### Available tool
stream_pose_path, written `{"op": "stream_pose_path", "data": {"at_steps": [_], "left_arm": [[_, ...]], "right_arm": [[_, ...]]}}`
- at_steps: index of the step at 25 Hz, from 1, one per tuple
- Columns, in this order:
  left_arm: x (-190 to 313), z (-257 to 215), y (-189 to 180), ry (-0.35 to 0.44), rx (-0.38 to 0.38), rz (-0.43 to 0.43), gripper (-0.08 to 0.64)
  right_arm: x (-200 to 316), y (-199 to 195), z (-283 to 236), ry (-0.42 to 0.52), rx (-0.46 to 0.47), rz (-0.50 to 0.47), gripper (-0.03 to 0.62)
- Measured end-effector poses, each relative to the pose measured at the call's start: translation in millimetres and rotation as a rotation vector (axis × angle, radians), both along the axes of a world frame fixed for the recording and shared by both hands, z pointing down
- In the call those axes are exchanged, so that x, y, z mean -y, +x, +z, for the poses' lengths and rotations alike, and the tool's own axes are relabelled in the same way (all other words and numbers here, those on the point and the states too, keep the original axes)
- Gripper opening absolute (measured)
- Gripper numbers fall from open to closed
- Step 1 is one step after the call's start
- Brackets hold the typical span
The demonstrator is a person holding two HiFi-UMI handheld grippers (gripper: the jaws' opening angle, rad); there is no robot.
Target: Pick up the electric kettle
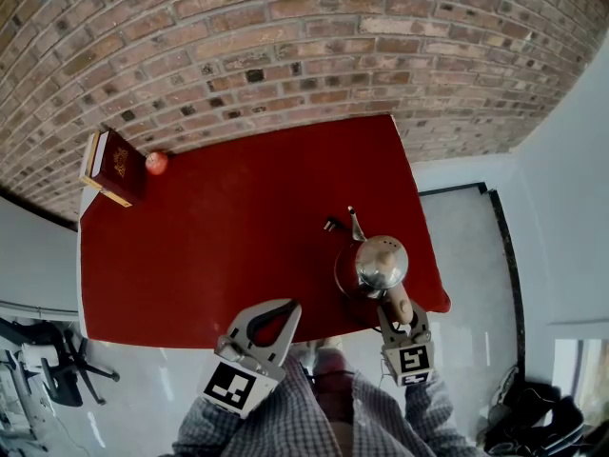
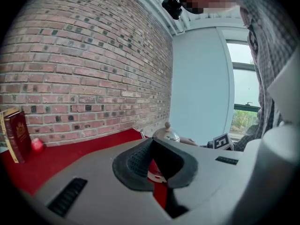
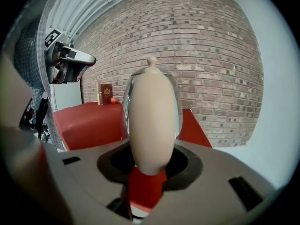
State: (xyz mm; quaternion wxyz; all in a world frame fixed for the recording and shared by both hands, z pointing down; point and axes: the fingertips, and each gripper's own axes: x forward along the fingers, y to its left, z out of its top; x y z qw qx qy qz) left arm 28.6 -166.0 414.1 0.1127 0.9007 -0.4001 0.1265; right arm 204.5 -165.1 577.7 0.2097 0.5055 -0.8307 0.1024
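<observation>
The steel electric kettle (image 1: 381,265) stands near the front right corner of the red table (image 1: 219,246), its spout pointing away from me. Its tan handle (image 3: 152,121) runs back between the jaws of my right gripper (image 1: 400,317), whose pads lie against both sides of it. In the right gripper view the handle fills the middle and hides most of the kettle's body. My left gripper (image 1: 284,312) hangs over the table's front edge, left of the kettle, its fingertips together and nothing in it. In the left gripper view the kettle (image 2: 166,134) shows just past the jaws.
A dark red book (image 1: 116,167) stands at the table's far left corner with a small red ball (image 1: 157,163) beside it. A small dark plug (image 1: 330,224) lies by the kettle's spout. A brick wall backs the table; pale floor lies to the right.
</observation>
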Motion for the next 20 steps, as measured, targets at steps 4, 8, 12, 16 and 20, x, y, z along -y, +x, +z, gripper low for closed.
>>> {"op": "stream_pose_path", "data": {"at_steps": [4, 8, 12, 16, 20], "left_arm": [[0.0, -0.2, 1.6, 0.005, 0.004, 0.009, 0.003], [0.7, -0.1, 2.3, -0.001, 0.003, 0.007, 0.003], [0.7, 0.4, 0.8, -0.003, 0.005, 0.001, 0.005], [0.8, 0.4, -1.0, -0.003, 0.005, -0.003, 0.003], [2.4, 0.2, -1.9, 0.000, 0.005, -0.005, 0.003]], "right_arm": [[0.3, -1.0, -10.3, 0.027, 0.007, 0.008, 0.147], [0.2, 1.7, -12.1, 0.027, -0.009, -0.005, 0.134], [1.2, 0.6, -16.2, 0.043, 0.020, -0.012, 0.122], [0.3, 1.2, -15.6, 0.042, 0.045, -0.003, 0.121], [1.5, 1.3, -17.1, 0.043, 0.055, -0.005, 0.121]]}}
